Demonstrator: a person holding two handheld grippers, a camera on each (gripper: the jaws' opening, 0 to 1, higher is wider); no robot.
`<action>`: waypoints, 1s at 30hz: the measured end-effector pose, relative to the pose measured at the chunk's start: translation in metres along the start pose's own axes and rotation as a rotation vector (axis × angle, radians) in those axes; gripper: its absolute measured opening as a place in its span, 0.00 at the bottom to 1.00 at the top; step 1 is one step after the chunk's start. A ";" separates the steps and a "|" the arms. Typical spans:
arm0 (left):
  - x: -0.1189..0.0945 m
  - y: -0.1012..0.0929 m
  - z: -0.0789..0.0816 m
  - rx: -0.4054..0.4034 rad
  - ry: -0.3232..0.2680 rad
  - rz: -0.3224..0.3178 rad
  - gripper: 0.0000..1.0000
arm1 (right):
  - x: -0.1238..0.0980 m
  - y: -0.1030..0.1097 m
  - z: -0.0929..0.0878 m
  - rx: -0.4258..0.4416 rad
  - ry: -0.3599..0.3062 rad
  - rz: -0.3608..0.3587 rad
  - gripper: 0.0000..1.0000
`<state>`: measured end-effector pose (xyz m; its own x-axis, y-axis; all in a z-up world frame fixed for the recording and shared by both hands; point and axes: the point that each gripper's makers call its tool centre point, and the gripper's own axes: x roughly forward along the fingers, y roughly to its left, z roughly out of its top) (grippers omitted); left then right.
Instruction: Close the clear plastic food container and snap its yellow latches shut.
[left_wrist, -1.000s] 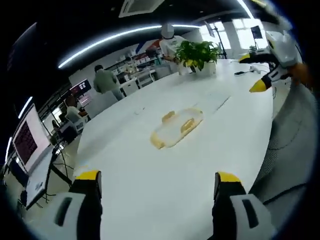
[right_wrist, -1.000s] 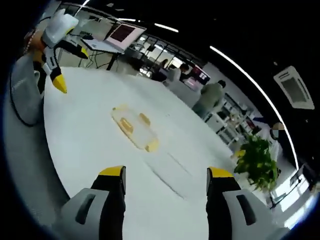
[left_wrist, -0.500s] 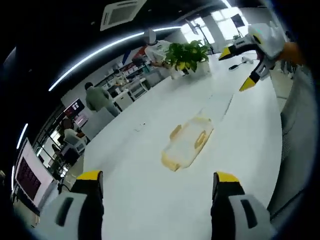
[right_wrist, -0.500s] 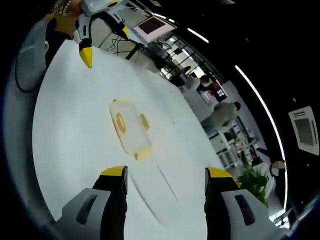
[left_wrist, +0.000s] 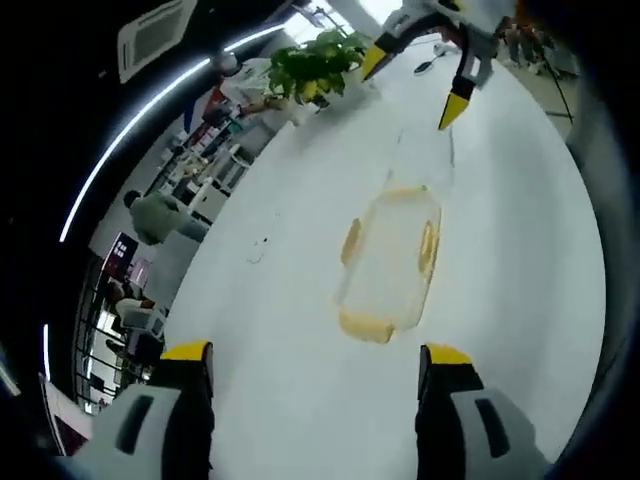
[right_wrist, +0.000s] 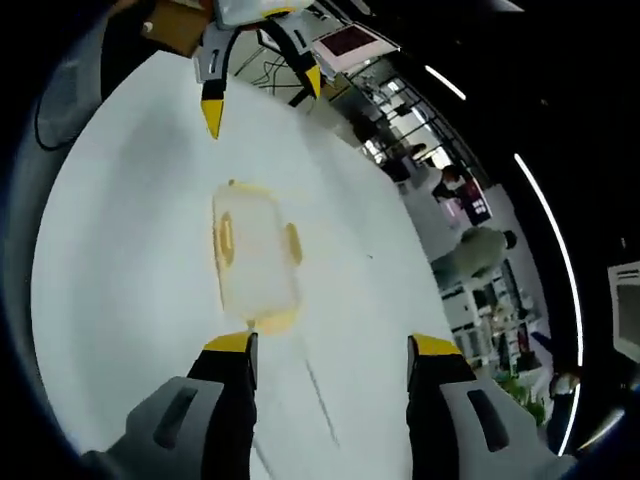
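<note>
A clear plastic container (left_wrist: 388, 262) with yellow latches lies flat on the white table (left_wrist: 300, 330), its lid resting on it. It sits just ahead of my left gripper (left_wrist: 312, 360), whose jaws stand open and empty. In the right gripper view the same container (right_wrist: 255, 258) lies just beyond my right gripper (right_wrist: 330, 350), which is open too. Each gripper appears across the container in the other's view: the right gripper (left_wrist: 415, 70) at the top of the left gripper view, the left gripper (right_wrist: 260, 80) at the top of the right gripper view. Both hover above the table.
A potted green plant (left_wrist: 315, 65) stands at the table's far end. Several people (left_wrist: 160, 215) and desks with screens (right_wrist: 345, 40) fill the office beyond the table. The person's grey sleeve (right_wrist: 70, 80) shows at the edge.
Both grippers have moved closer to the container and tipped down over it, so it looks larger and nearer the jaws. The container has not moved. Both stay open.
</note>
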<state>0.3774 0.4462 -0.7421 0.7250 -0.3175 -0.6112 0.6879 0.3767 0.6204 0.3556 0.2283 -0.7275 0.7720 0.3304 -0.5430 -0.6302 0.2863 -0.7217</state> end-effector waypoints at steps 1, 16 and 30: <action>0.007 0.001 0.001 -0.010 0.001 -0.024 0.81 | 0.007 0.000 -0.001 -0.018 0.002 0.016 0.57; 0.068 -0.022 -0.018 0.121 0.131 -0.250 0.79 | 0.067 0.023 -0.013 -0.075 0.047 0.257 0.55; 0.090 -0.030 -0.016 0.151 0.160 -0.410 0.78 | 0.090 0.054 -0.031 -0.067 0.156 0.565 0.51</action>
<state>0.4216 0.4206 -0.8239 0.3859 -0.2707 -0.8819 0.9225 0.1136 0.3689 0.3933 0.2455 -0.8290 0.3242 0.2772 -0.9045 -0.9447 0.0451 -0.3248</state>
